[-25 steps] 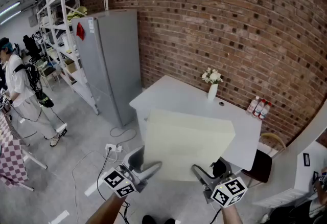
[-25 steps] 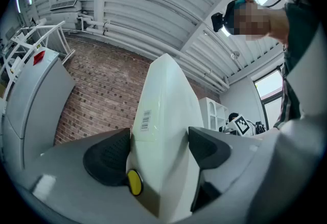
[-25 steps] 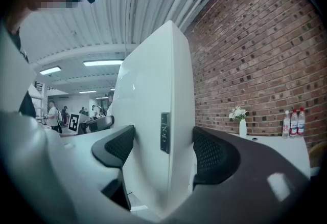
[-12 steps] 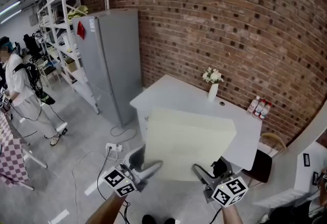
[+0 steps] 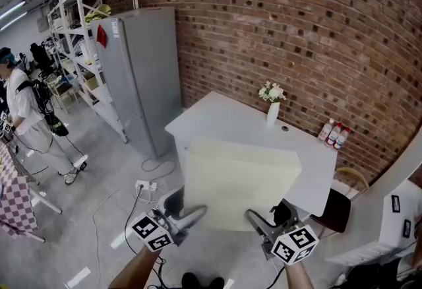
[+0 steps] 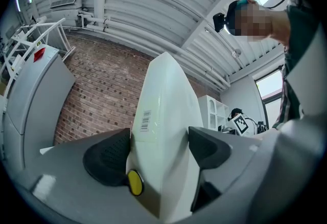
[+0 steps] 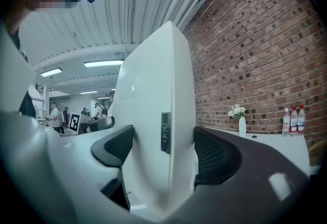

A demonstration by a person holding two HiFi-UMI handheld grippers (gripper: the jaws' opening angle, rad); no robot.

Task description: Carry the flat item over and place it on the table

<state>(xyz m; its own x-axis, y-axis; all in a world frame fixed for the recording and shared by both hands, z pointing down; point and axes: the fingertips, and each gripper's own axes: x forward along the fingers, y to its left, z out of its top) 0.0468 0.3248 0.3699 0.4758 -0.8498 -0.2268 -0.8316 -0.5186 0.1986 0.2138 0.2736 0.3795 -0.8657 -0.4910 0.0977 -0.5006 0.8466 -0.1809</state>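
A flat cream-white box (image 5: 239, 183) hangs level in the air in front of me, over the near edge of the white table (image 5: 217, 121). My left gripper (image 5: 193, 215) is shut on its near left edge and my right gripper (image 5: 257, 218) is shut on its near right edge. In the left gripper view the box (image 6: 164, 131) stands edge-on between both black pads, with a barcode label on its side. The right gripper view shows the box (image 7: 153, 131) clamped the same way, with the table (image 7: 276, 145) behind it to the right.
On the table stand a white vase of flowers (image 5: 271, 104) and some bottles (image 5: 333, 136) by the brick wall. A grey fridge (image 5: 138, 76) and white shelving (image 5: 79, 30) are at the left. A person (image 5: 26, 123) stands far left. Cables and a power strip (image 5: 144, 186) lie on the floor.
The view has shifted a little: table and box sit slightly lower and nearer. Both grippers keep their hold on the box.
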